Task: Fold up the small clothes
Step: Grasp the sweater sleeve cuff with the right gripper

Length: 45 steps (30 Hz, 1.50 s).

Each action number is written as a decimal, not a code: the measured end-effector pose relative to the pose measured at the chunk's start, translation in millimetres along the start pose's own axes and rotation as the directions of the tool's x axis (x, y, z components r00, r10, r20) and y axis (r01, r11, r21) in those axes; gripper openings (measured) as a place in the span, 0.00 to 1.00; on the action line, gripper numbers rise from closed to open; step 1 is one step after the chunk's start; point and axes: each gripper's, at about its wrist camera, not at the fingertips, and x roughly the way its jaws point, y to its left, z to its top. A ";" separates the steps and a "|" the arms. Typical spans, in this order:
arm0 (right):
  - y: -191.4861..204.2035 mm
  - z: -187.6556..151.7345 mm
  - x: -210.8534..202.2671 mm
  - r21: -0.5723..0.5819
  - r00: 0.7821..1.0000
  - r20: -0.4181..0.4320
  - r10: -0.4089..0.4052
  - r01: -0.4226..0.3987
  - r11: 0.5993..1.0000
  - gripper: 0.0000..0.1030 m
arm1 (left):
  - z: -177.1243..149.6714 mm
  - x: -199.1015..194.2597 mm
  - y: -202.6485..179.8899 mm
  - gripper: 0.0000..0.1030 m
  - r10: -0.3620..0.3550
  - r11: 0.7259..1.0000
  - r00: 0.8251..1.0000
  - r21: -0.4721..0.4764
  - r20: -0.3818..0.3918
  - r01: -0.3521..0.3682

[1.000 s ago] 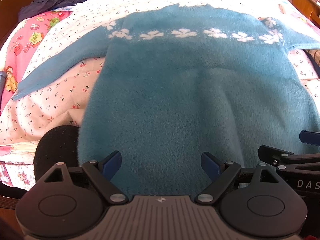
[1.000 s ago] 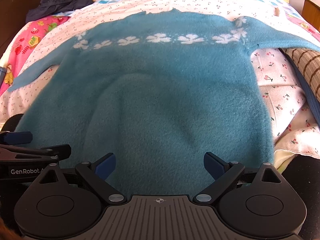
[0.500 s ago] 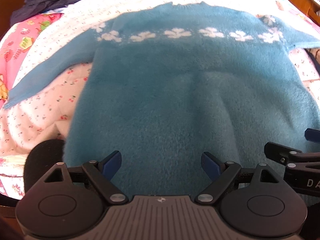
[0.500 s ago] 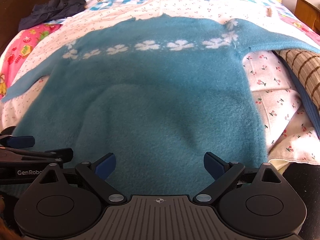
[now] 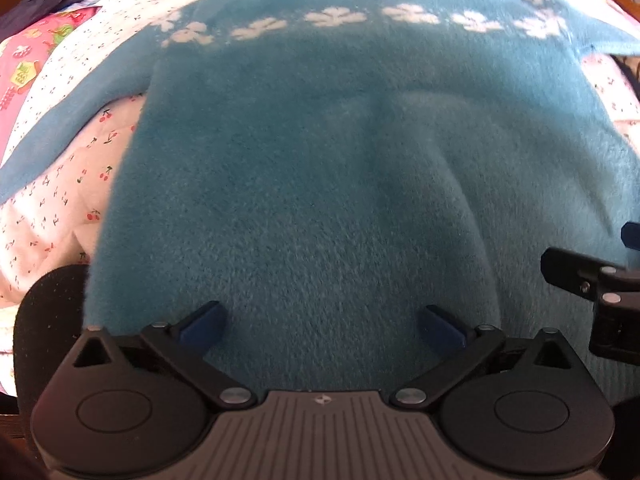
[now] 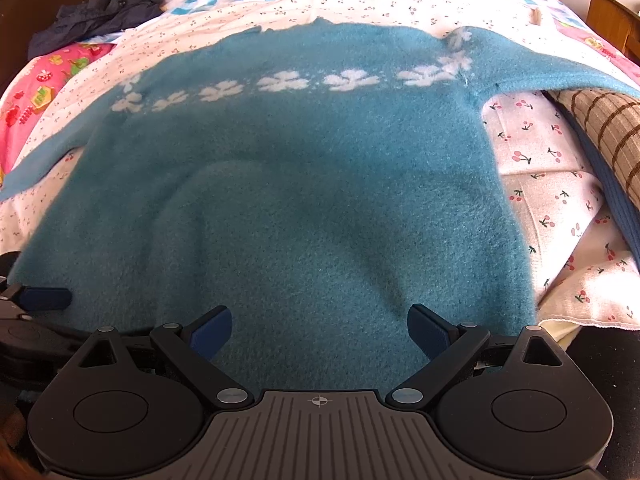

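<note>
A fuzzy blue sweater (image 5: 320, 160) with a band of white flowers across the chest lies flat on the bed, sleeves spread to both sides; it also shows in the right wrist view (image 6: 304, 184). My left gripper (image 5: 322, 326) is open, low over the sweater's bottom hem at its left part. My right gripper (image 6: 319, 330) is open, low over the hem at its right part. The right gripper's finger (image 5: 580, 276) shows at the right edge of the left wrist view. The left gripper's blue fingertip (image 6: 44, 298) shows at the left edge of the right wrist view.
The bed carries a white cherry-print sheet (image 6: 552, 200). A pink patterned cloth (image 6: 44, 88) lies at the left, a dark garment (image 6: 96, 16) at the far left, a brown striped cloth (image 6: 608, 128) at the right. A black round object (image 5: 48, 308) sits by the near left edge.
Both grippers have moved forward and lower over the sweater's hem, so the sweater fills more of each view. Both stay open.
</note>
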 end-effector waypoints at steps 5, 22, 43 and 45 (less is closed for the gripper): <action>-2.0 0.0 -0.6 0.009 1.000 0.006 0.007 -0.007 1.000 0.93 | 2.4 2.7 0.1 1.00 -0.010 1.000 1.000 -0.001 -0.006 0.010; -80.6 49.6 -32.6 0.189 0.972 0.222 -0.076 0.033 0.981 0.92 | 37.7 -43.3 -15.8 0.99 -0.090 0.995 0.970 0.050 0.226 0.081; -341.3 127.2 -13.3 0.725 0.917 0.364 -0.164 -0.169 0.668 0.59 | 113.1 -45.6 -129.8 0.99 -0.296 0.944 0.926 0.222 0.233 0.246; -343.7 130.7 -8.7 0.733 0.918 0.358 -0.170 -0.164 0.660 0.60 | 111.2 -43.3 -131.6 0.99 -0.301 0.941 0.929 0.224 0.216 0.253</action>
